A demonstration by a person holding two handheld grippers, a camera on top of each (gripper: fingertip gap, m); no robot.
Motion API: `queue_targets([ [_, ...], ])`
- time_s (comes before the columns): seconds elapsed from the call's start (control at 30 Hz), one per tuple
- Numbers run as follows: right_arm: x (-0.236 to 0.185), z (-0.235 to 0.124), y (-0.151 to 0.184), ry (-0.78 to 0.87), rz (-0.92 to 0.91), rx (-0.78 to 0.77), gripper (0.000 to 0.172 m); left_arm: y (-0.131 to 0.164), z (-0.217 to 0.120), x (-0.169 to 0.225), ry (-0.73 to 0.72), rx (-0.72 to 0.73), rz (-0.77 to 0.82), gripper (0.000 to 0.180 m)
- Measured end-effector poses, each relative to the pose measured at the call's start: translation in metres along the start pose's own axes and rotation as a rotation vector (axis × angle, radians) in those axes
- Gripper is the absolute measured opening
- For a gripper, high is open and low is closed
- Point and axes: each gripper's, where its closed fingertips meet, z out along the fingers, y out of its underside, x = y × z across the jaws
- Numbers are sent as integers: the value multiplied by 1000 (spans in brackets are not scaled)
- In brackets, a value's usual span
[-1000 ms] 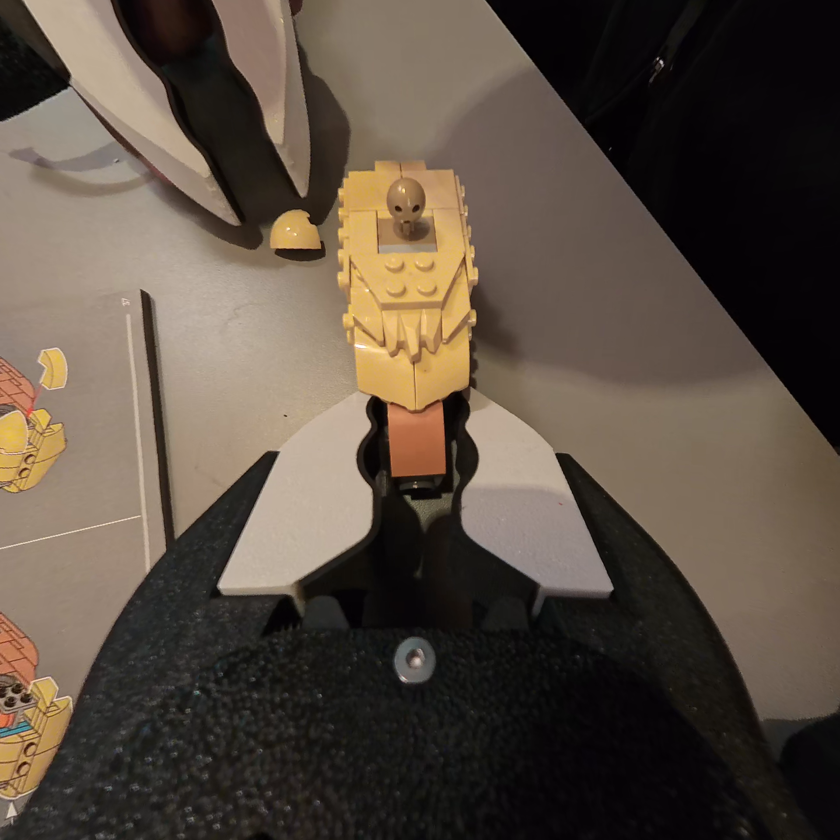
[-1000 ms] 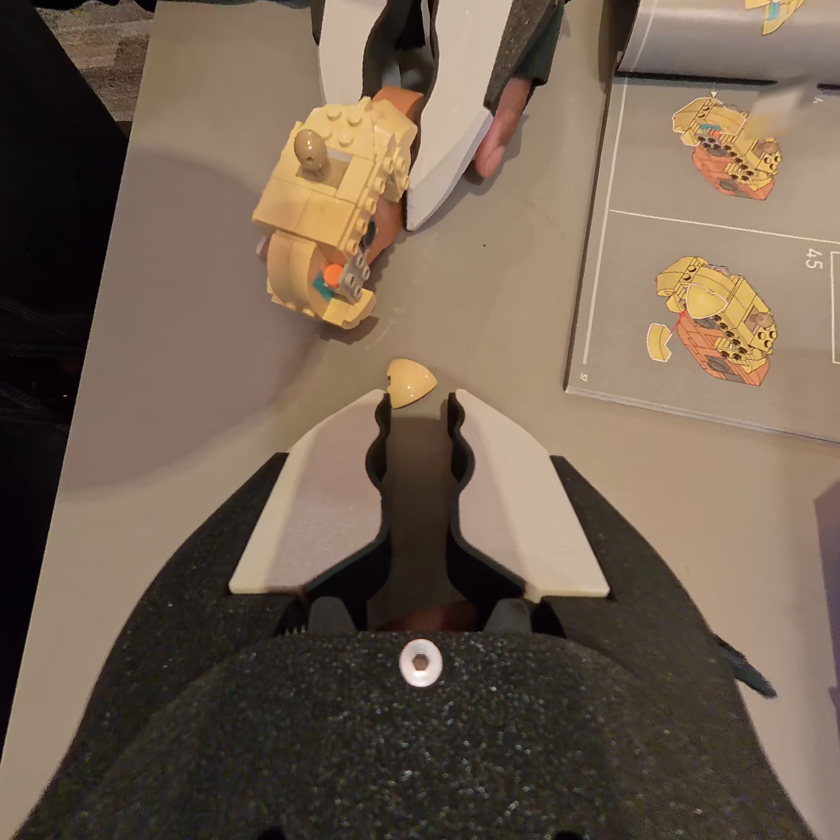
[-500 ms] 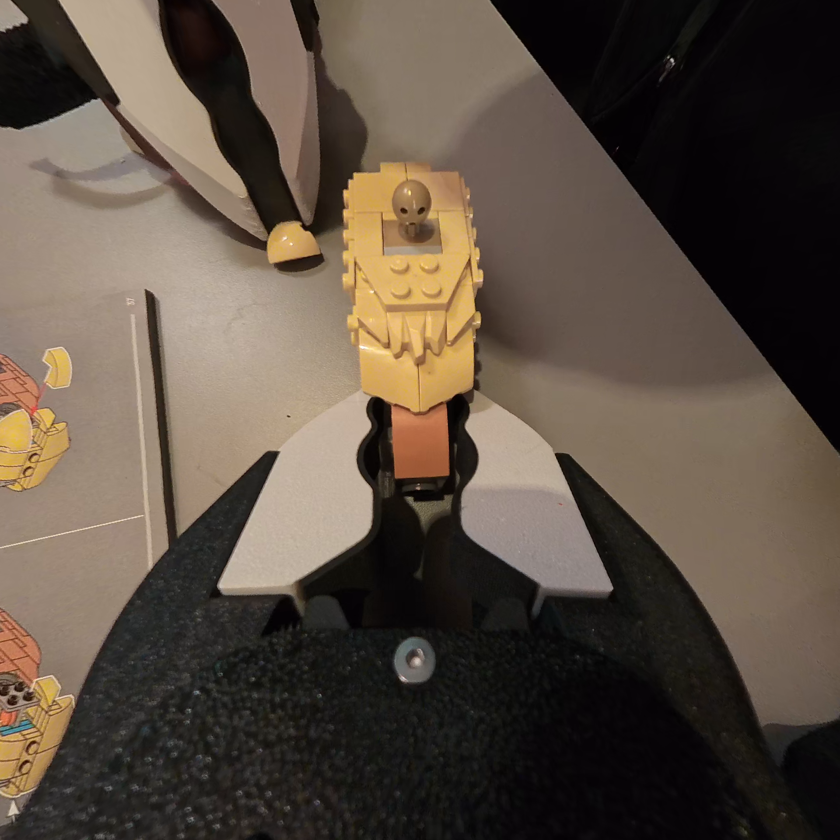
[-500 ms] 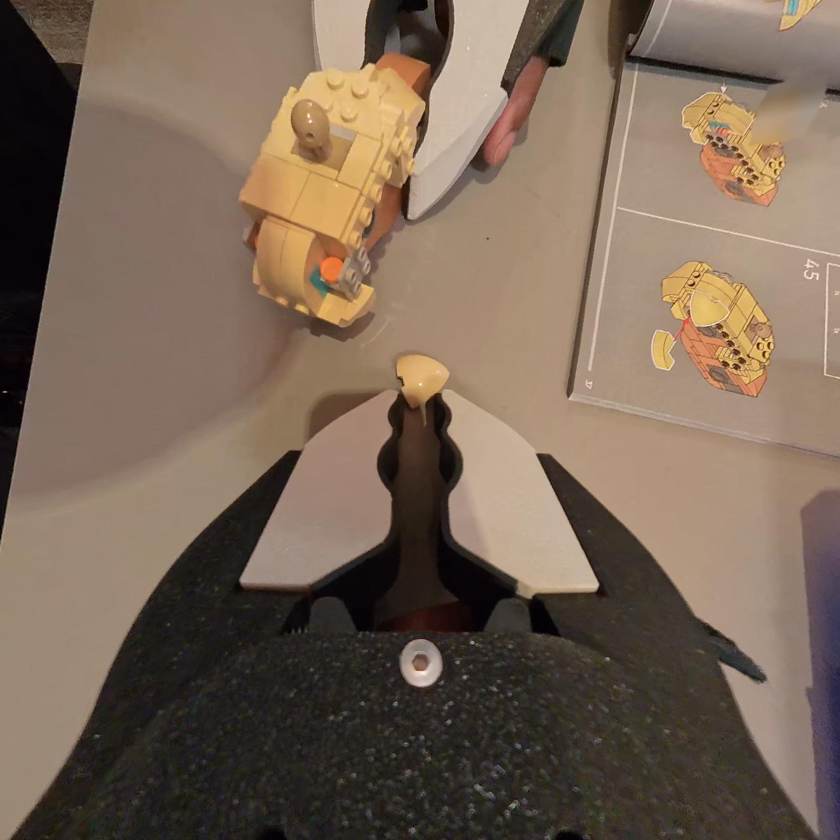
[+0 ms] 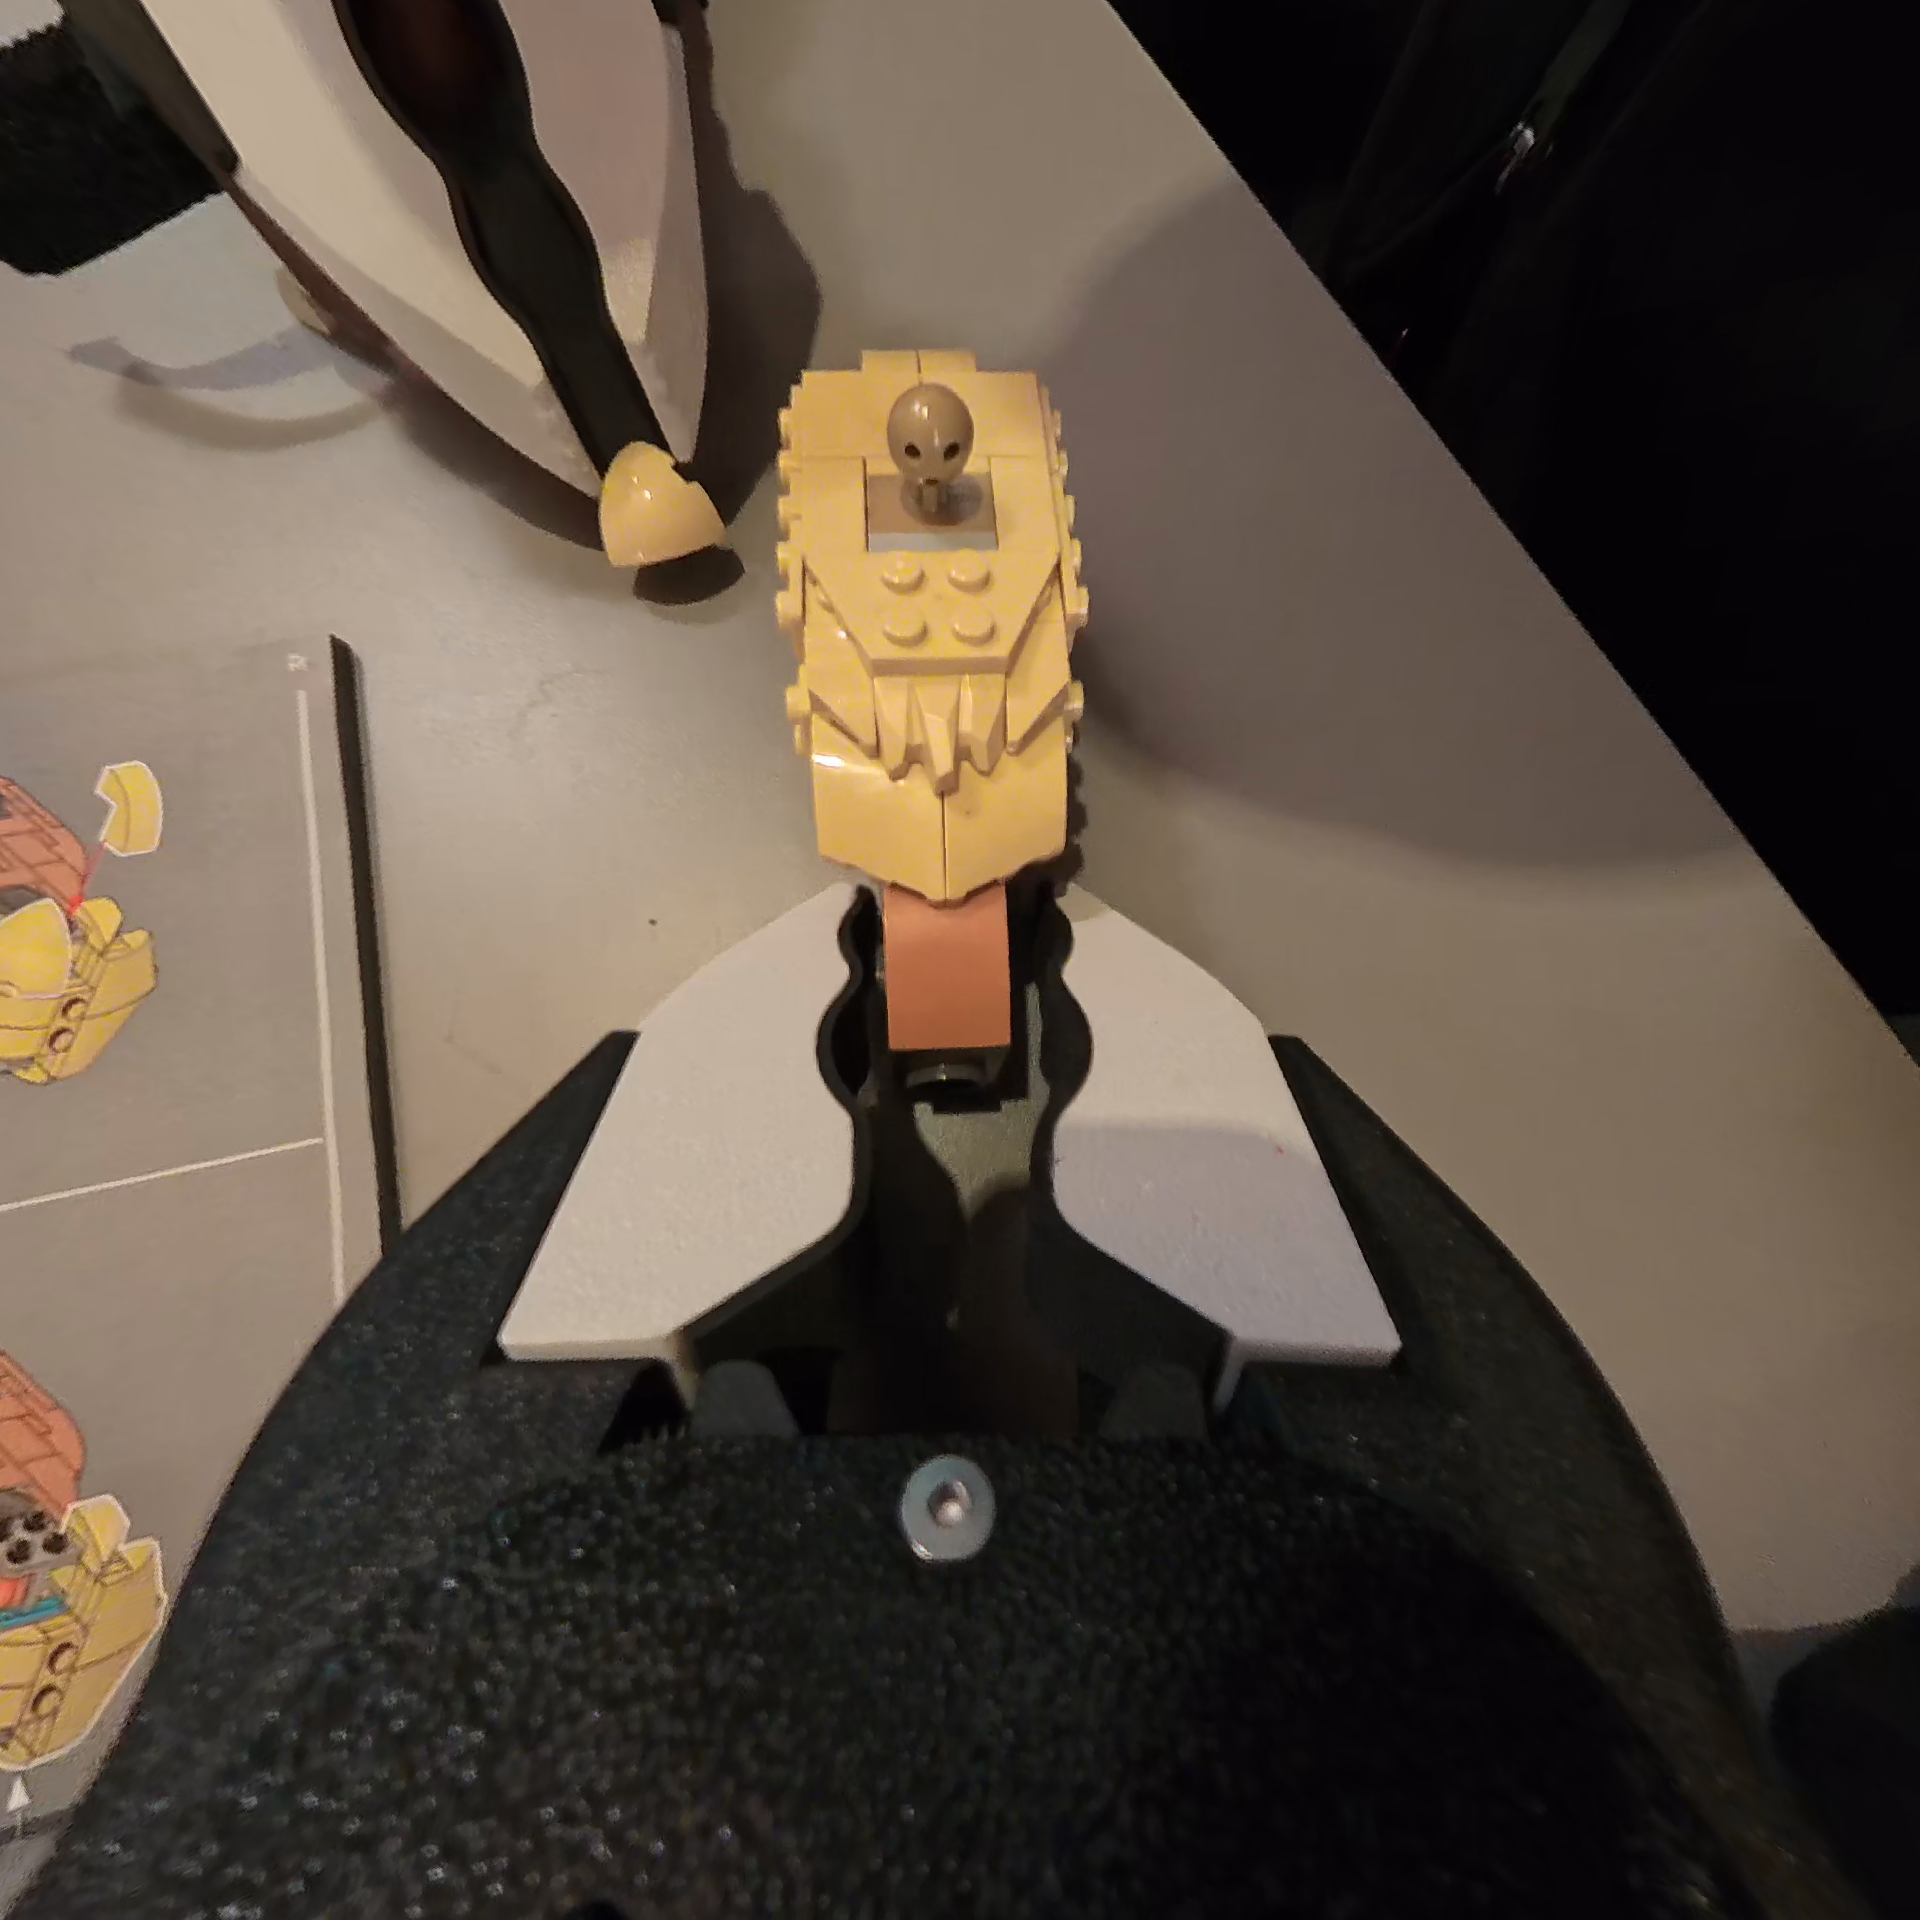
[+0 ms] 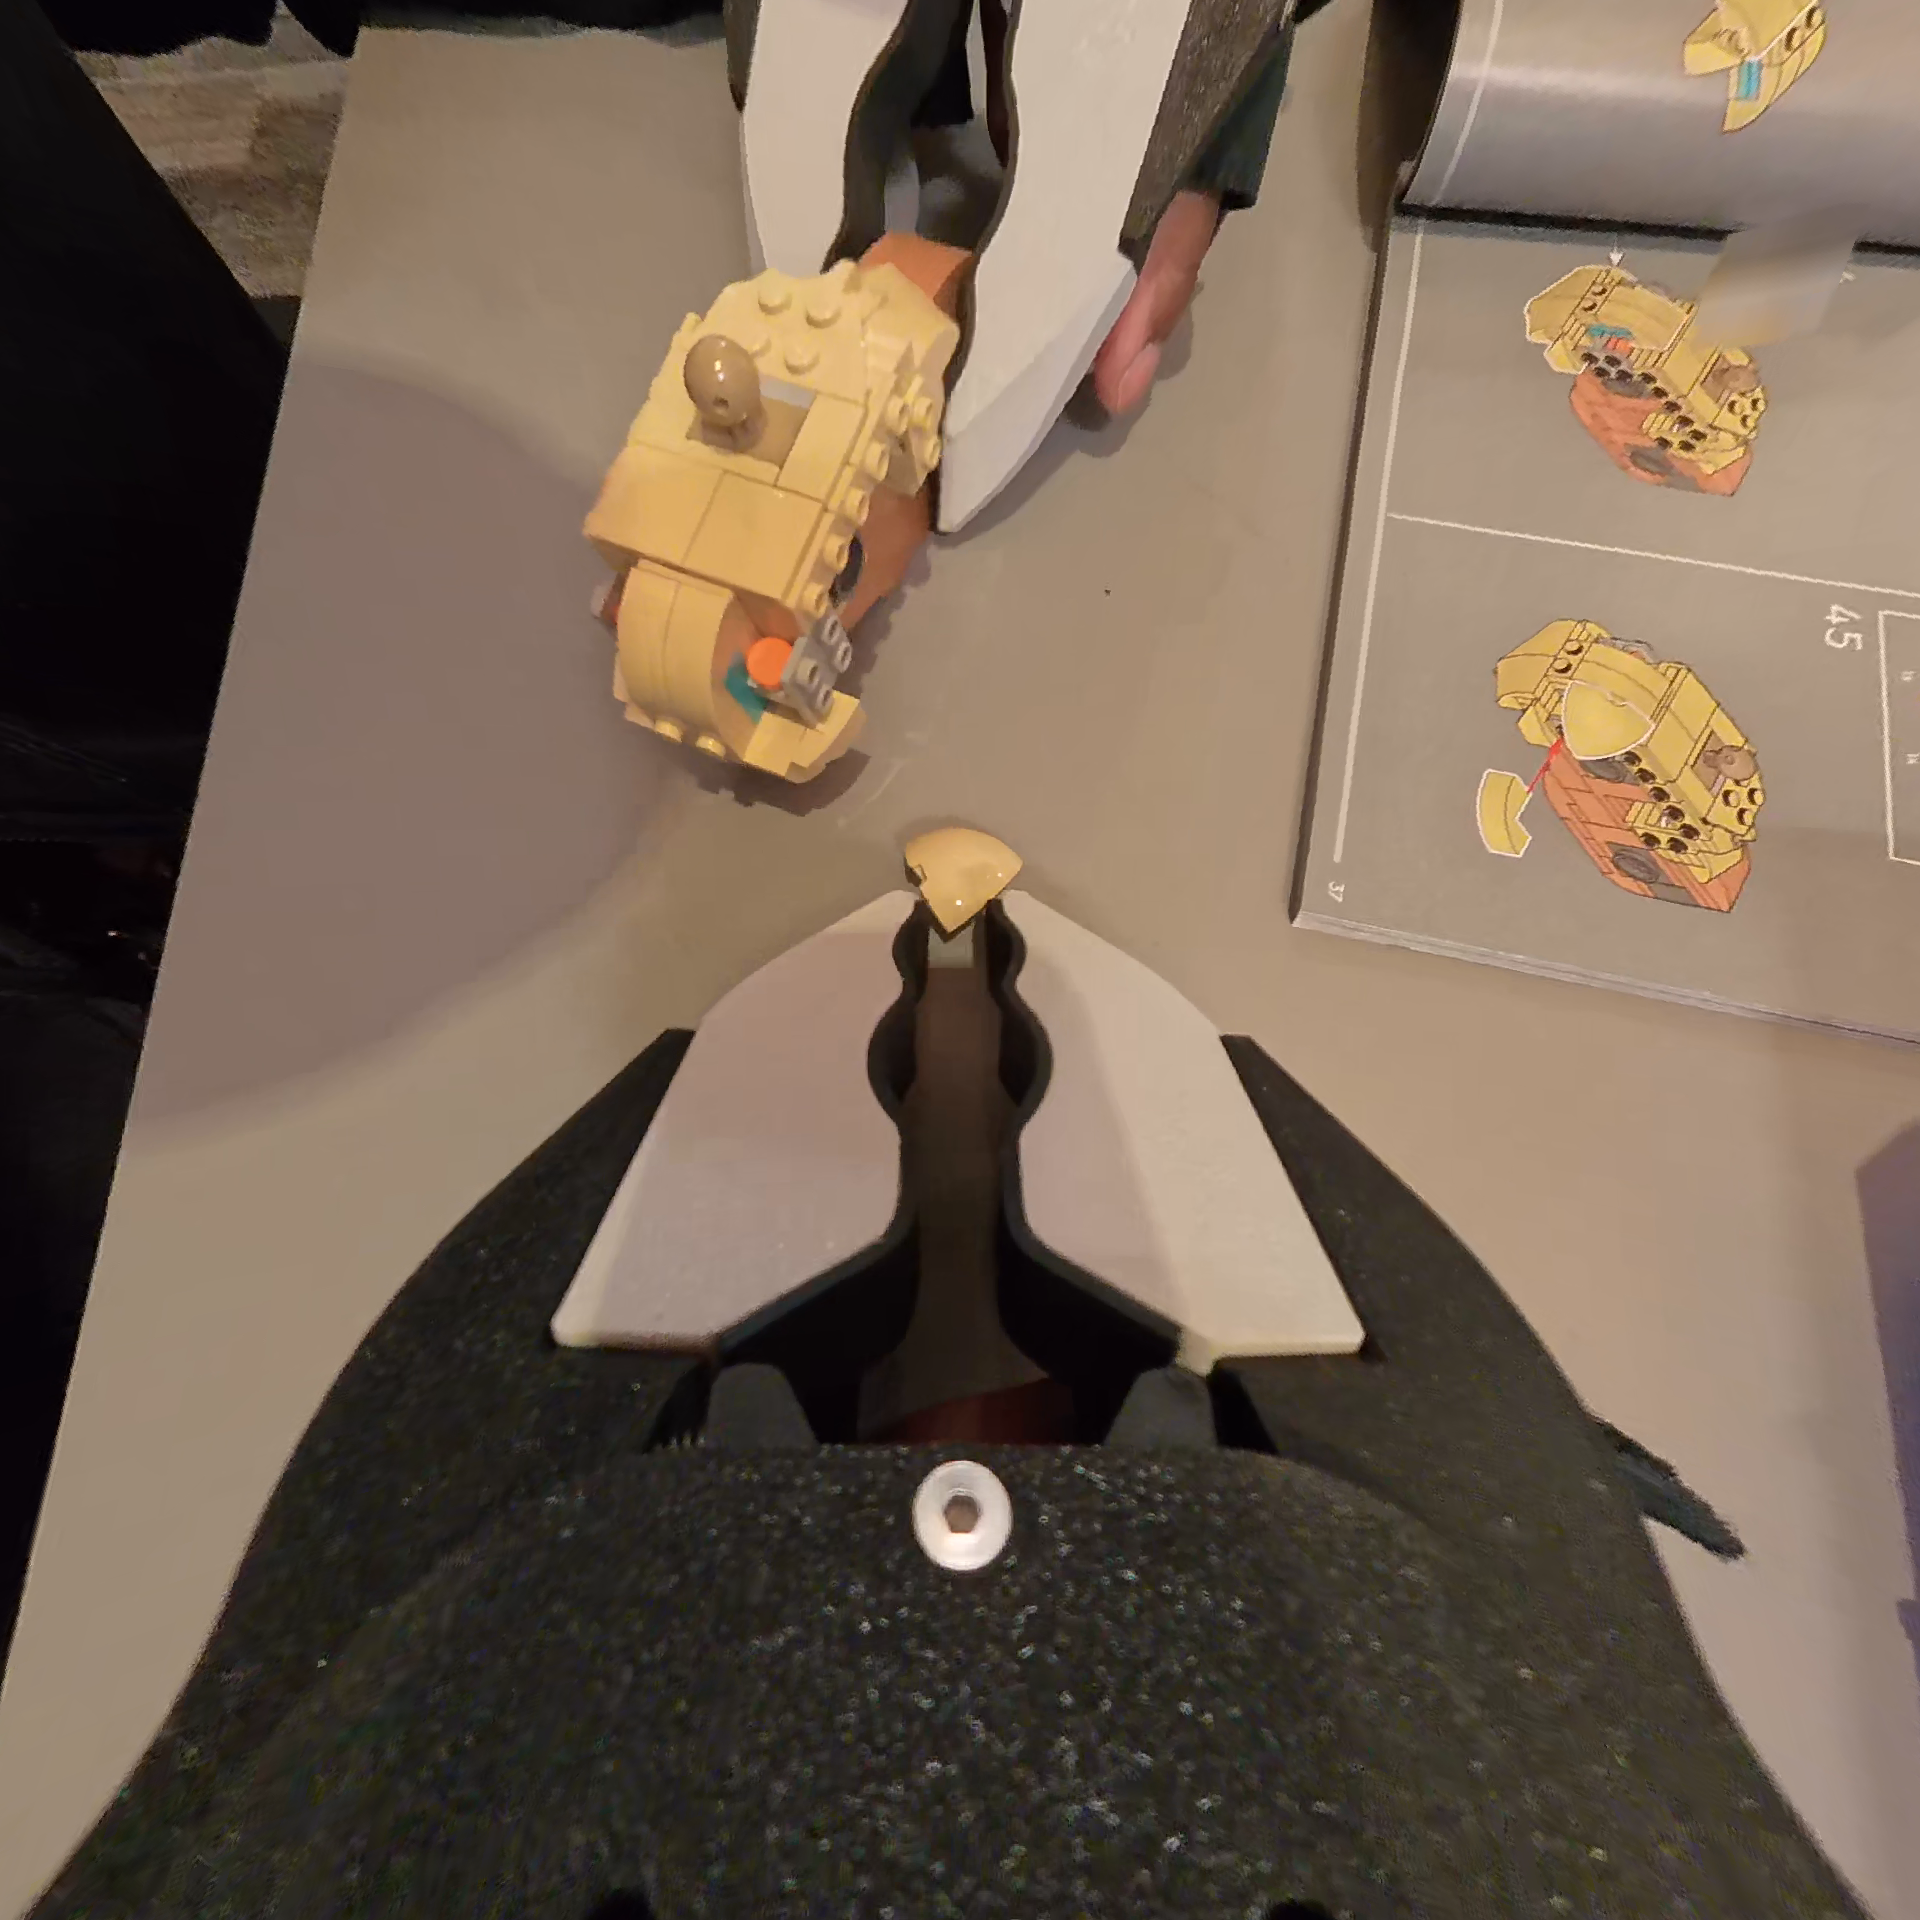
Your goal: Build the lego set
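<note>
My left gripper [image 5: 951, 940] is shut on the brown base of a tan and brown brick model [image 5: 930, 634], which has a grey-brown ball knob on top and rests on the grey table [image 5: 1299, 935]. The model also shows in the right wrist view [image 6: 764, 520], held by the left gripper at the top. My right gripper [image 6: 961, 914] is shut on a small tan curved dome piece [image 6: 961, 868], pinched at the fingertips. In the left wrist view the same piece [image 5: 655, 509] sits at the tip of the right gripper, left of the model.
An open instruction booklet [image 6: 1621, 623] lies right of the model in the right wrist view and at the left edge in the left wrist view [image 5: 156, 935]. The table edge [image 5: 1507, 520] runs diagonally at the right, dark beyond it. A person's fingers [image 6: 1143, 322] show by the left gripper.
My right gripper closed on the tan dome piece that lay loose on the table and has lifted it slightly. My left gripper kept its hold on the model, which hardly moved.
</note>
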Motion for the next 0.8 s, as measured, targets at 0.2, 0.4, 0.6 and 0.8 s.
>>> queue_targets([
  [0.2, 1, -9, -13, -53, 86, 100, 10, 4, -12, 3, -2, 5, -32, 30],
  [0.4, 6, -21, -29, -121, 214, 232, 10, 0, -33, 4, -45, 37, -53, 32],
  [0.6, 6, -30, -46, -192, 325, 352, 10, -24, -54, -4, -132, 182, -15, 33],
  [0.8, 12, -36, -61, -225, 432, 474, 9, -68, -61, -37, -330, 383, 23, 36],
])
